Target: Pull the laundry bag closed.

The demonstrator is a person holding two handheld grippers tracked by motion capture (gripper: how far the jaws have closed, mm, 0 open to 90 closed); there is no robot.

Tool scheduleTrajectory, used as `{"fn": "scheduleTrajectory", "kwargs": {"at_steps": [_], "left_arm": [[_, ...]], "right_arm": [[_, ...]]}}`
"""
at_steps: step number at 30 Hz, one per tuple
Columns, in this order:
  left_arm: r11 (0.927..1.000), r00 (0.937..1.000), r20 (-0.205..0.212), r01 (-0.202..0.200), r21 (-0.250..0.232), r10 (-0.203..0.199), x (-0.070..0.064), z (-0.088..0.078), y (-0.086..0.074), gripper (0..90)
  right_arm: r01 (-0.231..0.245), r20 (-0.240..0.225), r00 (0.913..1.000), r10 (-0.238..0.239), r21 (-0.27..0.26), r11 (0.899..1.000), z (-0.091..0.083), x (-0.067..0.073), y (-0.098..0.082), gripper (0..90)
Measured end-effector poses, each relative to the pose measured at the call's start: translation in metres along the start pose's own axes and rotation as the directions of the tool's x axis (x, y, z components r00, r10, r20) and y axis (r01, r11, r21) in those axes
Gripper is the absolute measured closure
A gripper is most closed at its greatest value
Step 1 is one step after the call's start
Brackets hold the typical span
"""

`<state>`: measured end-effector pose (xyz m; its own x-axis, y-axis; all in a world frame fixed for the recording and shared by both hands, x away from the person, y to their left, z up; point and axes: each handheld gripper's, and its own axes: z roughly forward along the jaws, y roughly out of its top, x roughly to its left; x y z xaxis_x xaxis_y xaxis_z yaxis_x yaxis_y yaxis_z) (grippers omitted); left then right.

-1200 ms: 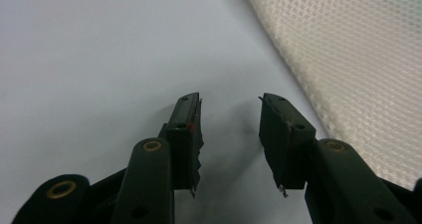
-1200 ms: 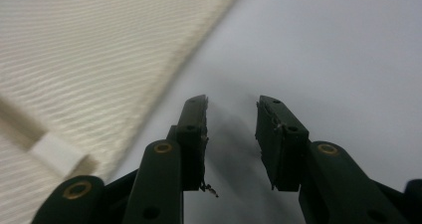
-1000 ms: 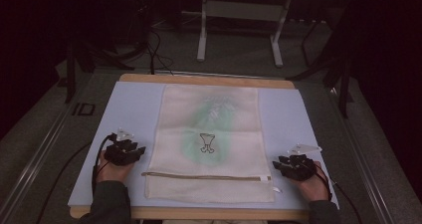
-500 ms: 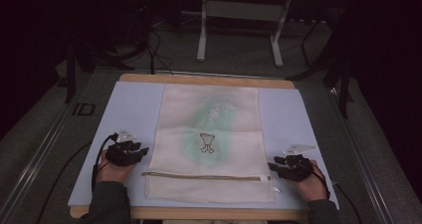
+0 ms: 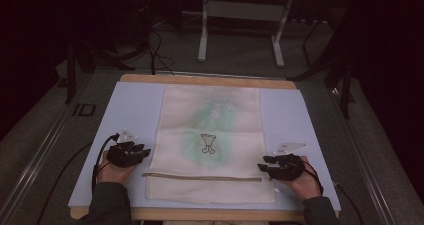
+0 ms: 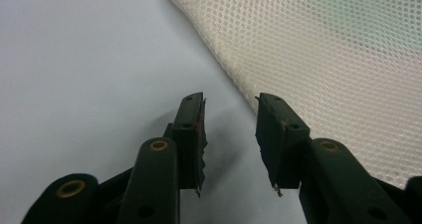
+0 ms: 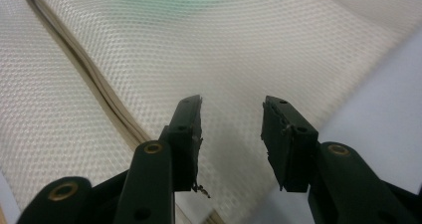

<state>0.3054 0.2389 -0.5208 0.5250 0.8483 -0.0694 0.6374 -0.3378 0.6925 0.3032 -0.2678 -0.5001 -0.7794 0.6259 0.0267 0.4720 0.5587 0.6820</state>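
A cream mesh laundry bag (image 5: 210, 140) lies flat on the pale blue table top (image 5: 135, 105), with a green garment showing through it and a zipper (image 5: 200, 176) across its near end. My left gripper (image 5: 142, 151) rests at the bag's left edge, open, over bare table just beside the mesh (image 6: 323, 50). My right gripper (image 5: 264, 163) sits at the bag's right edge near the zipper's end, open, with its jaws over the mesh (image 7: 209, 50) and the zipper seam (image 7: 94, 79) running off to their left. Neither holds anything.
The blue top lies on a wooden board (image 5: 205, 79) whose far edge shows. Beyond it stand a metal stand's legs (image 5: 202, 40) and cables on the dark floor. A rail (image 5: 40, 150) runs along the left.
Both grippers have slid a little toward the person, staying at the bag's two side edges. The bag has not moved.
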Motion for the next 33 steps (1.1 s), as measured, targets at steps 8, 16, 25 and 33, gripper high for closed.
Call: {"fn": "scheduleTrajectory", "kwargs": {"at_steps": [8,16,25,33], "left_arm": [[0.9996,0.9997,0.008,-0.021,-0.016,0.021,-0.002,-0.002,0.002,62.8],[0.9996,0.9997,0.011,-0.021,-0.019,0.021,-0.001,-0.003,0.001,62.8],[0.9994,0.9994,0.022,-0.025,-0.022,0.026,-0.001,-0.004,0.002,65.0],[0.9994,0.9994,0.021,-0.026,-0.025,0.026,-0.001,-0.005,0.002,65.4]], "right_arm": [[0.063,-0.049,0.9968,-0.063,0.003,0.998,0.013,0.017,0.020,58.5],[0.121,-0.079,0.9896,-0.120,0.004,0.993,0.020,0.033,0.039,58.4],[0.151,-0.120,0.9813,-0.150,-0.007,0.989,0.038,0.051,0.055,57.7],[0.167,-0.145,0.9753,-0.167,-0.015,0.986,0.050,0.065,0.066,57.3]]}}
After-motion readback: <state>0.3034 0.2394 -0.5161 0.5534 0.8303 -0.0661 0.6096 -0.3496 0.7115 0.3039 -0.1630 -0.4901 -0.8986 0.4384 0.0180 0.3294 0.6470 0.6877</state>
